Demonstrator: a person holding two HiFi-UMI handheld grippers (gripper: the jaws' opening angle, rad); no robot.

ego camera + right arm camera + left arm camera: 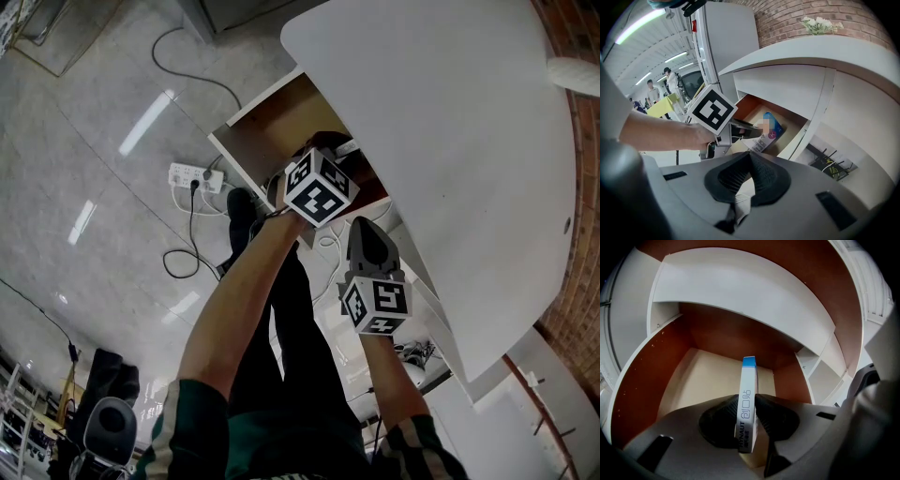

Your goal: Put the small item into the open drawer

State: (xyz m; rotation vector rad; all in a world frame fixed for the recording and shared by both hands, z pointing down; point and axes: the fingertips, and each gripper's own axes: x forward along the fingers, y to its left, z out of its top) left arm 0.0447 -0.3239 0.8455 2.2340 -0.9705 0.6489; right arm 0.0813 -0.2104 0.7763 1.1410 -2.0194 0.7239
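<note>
L gripper (746,404): clamped on box (747,373), edge-on, over drawer (705,378).
R gripper (748,161): jaws together, empty.
Risk: box could twist, hit drawer wall on release.

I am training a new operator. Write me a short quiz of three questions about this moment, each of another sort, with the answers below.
1. True or false: the right gripper holds the small box.
2. How does the box sit in the left gripper? A) on edge, narrow side toward that gripper's camera; B) flat, wide face toward that camera; C) loose, with the jaws wide apart.
3. Fill in: the left gripper holds the box over the floor of the open ____.
Key: 1. False; its jaws are together and empty. 2. A. 3. drawer.
</note>
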